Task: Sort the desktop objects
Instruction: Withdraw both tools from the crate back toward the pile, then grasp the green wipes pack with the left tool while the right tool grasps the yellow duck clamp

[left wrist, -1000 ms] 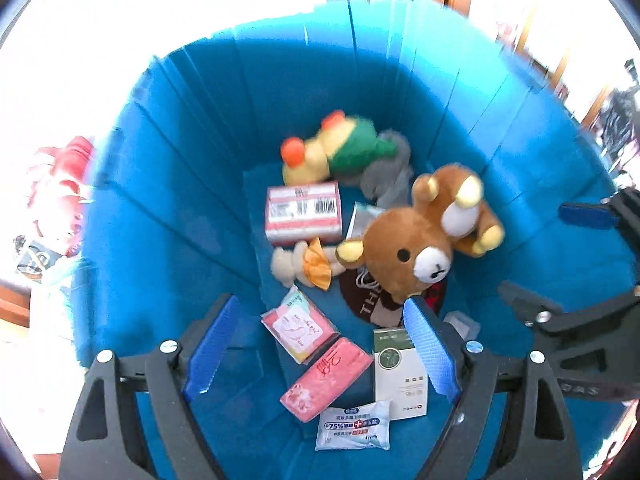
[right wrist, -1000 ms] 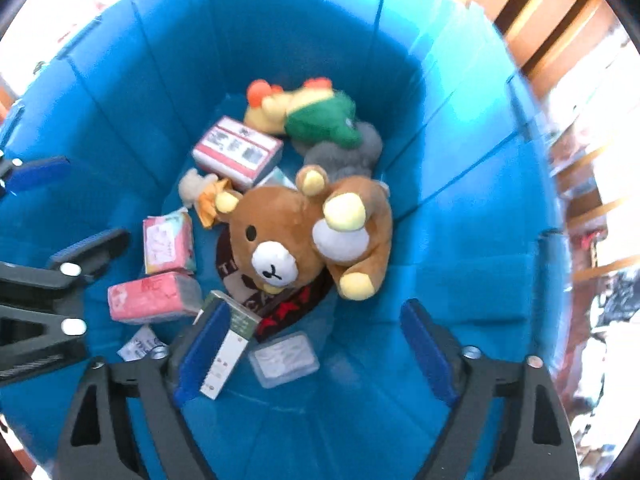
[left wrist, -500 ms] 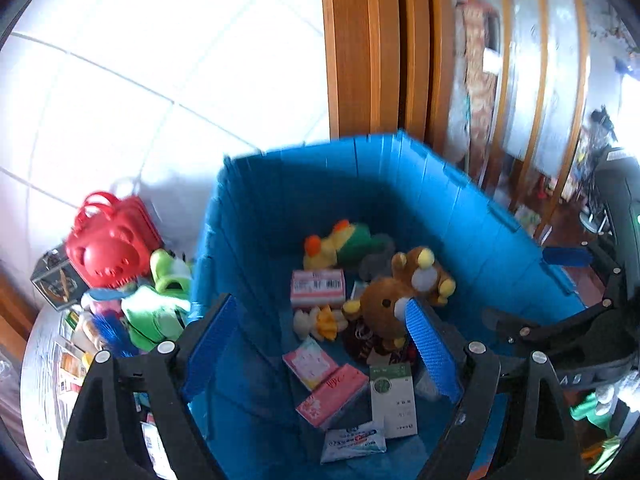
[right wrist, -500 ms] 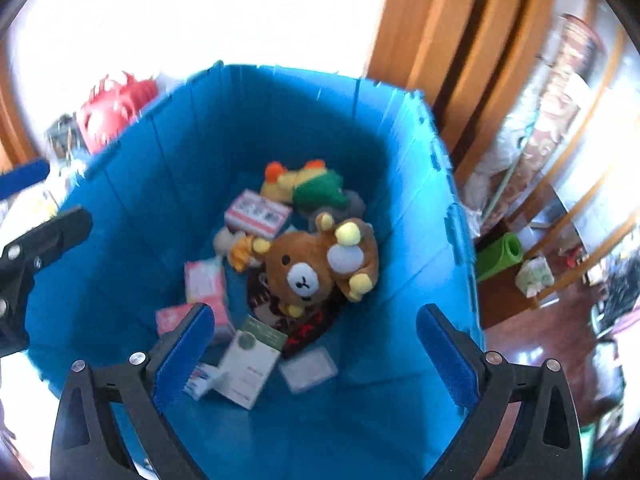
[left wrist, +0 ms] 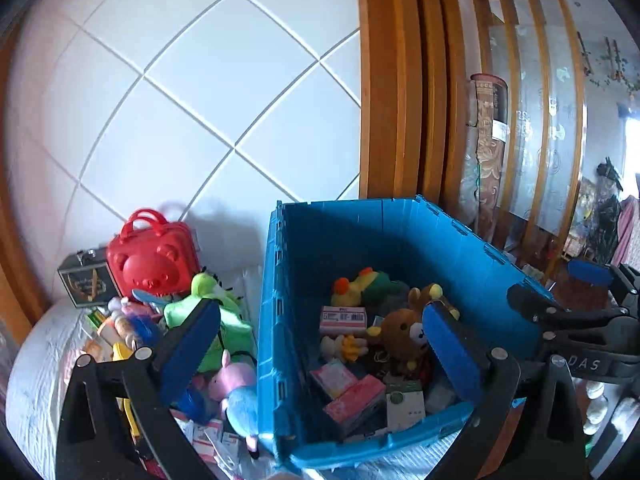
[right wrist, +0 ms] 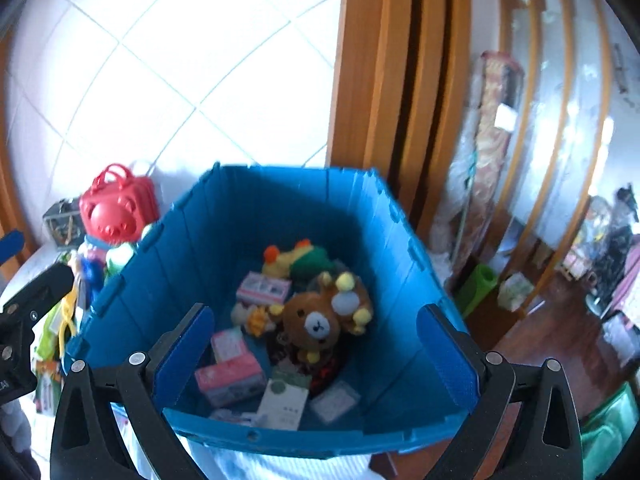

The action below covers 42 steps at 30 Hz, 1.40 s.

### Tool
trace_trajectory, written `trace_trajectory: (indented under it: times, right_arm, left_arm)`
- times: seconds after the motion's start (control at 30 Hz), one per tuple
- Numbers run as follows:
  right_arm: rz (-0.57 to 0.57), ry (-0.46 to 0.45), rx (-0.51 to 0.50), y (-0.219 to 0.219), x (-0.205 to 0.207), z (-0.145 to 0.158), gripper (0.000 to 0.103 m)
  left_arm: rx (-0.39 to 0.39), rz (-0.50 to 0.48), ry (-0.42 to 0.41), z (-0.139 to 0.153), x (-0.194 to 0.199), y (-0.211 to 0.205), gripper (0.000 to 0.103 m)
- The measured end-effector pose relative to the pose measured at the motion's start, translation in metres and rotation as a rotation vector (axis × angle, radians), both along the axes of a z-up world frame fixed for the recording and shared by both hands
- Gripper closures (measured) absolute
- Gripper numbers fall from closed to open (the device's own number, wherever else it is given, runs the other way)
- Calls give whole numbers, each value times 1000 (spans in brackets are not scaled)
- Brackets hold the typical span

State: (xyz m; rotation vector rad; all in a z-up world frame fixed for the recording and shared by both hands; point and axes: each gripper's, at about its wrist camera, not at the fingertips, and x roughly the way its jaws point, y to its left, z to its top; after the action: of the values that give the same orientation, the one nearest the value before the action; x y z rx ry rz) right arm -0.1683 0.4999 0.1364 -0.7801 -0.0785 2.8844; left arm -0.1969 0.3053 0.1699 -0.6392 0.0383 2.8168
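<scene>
Toys [left wrist: 208,332] heaped left of blue crate [left wrist: 272,320]; nothing blocking.

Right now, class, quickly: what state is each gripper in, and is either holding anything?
Left gripper: jaws opening, nothing between its pads.
Right gripper: open wide, holding nothing, above the blue crate.

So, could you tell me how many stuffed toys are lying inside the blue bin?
3: brown bear mid-bin, green-and-yellow plush by the far wall, small cream one left of the bear. Others may be hidden underneath.
</scene>
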Motion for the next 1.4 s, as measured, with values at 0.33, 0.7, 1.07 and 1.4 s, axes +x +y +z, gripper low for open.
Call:
trace_trajectory:
  times: [0.33, 0.7, 1.07, 1.4]
  right_arm:
    - [142, 178, -137, -71, 38, -9, 0]
    - [393, 127, -205, -188, 38, -63, 0]
    - [560, -9, -88, -284, 7, -133, 0]
    - [764, -165, -68, -334, -1, -187, 0]
  left_arm:
    - [72, 164, -40, -44, 35, -124, 0]
    - [6, 493, -181, -132, 72, -281, 0]
    - [-4, 720, -413, -214, 82, -351, 11]
    - [-59, 681, -521, -269, 57, -340, 13]
